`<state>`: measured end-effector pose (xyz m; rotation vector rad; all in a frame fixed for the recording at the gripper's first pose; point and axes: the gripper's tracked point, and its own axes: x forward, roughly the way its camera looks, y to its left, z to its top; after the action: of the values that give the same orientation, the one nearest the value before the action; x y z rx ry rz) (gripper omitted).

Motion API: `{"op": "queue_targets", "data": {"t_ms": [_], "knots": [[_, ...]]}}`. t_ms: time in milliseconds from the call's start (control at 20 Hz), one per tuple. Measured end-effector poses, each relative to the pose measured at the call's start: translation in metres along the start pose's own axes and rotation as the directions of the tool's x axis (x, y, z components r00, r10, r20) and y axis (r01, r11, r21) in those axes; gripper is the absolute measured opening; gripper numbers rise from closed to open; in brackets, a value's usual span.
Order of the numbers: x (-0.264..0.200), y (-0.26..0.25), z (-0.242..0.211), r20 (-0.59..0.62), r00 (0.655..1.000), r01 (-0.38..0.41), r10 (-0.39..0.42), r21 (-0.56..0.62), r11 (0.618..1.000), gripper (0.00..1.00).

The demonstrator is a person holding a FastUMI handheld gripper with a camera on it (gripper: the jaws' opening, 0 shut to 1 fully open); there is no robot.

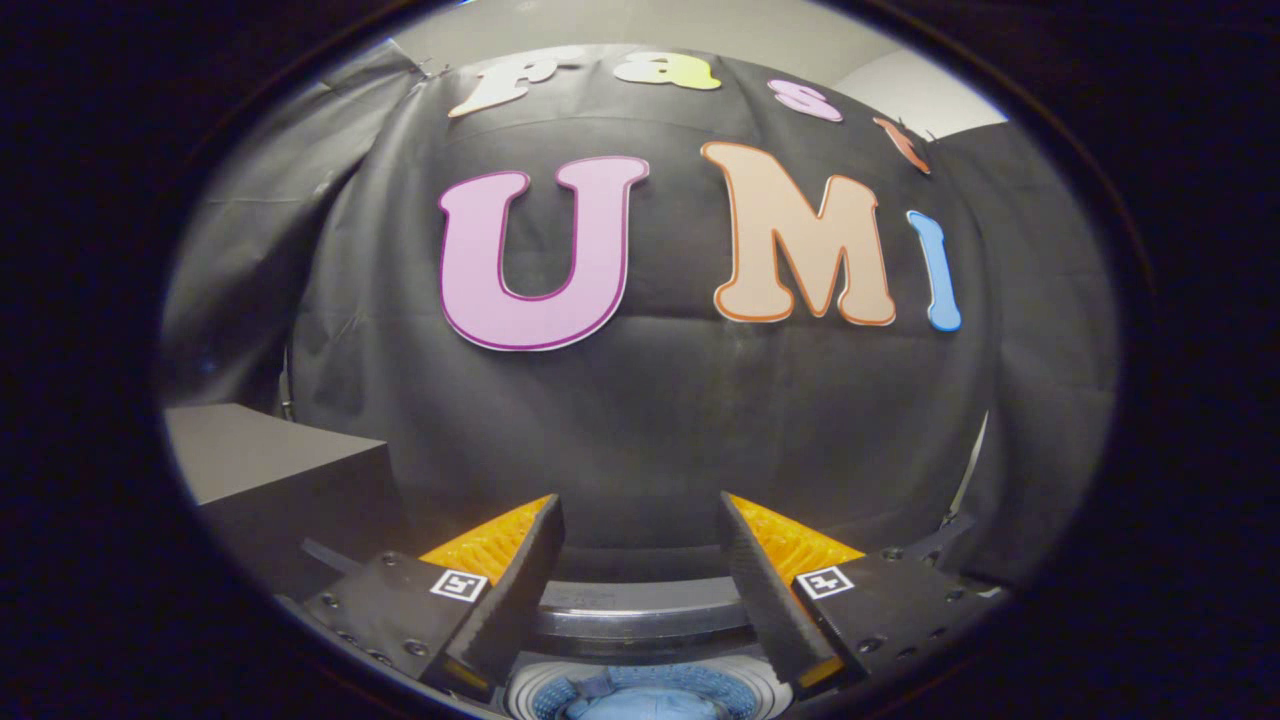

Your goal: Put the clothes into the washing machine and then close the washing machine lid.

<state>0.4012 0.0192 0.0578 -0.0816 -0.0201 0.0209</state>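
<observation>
My gripper (pixel 640 520) is open, its two fingers spread wide with nothing between them, held up toward the black booth wall. Below and between the fingers lies the washing machine's round top opening, its grey rim (pixel 640 625) curving across. Inside the drum (pixel 545 690), blue clothes (pixel 640 700) lie bunched at the bottom. The machine's lid is hidden from this angle.
A dark box-like block (pixel 270 470) with a flat grey top stands to the left of the fingers, beside the machine. The black cloth wall rises close behind the machine.
</observation>
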Motion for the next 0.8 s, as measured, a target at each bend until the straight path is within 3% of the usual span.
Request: {"op": "queue_targets", "data": {"t_ms": [650, 800], "knots": [[-0.018, 0.000, -0.011, 0.071, 0.997, -0.012, 0.011, 0.021, 1.000, 0.96], [-0.025, 0.005, -0.049, -0.036, 0.999, -0.036, 0.039, 0.070, 0.997, 0.96]]}}
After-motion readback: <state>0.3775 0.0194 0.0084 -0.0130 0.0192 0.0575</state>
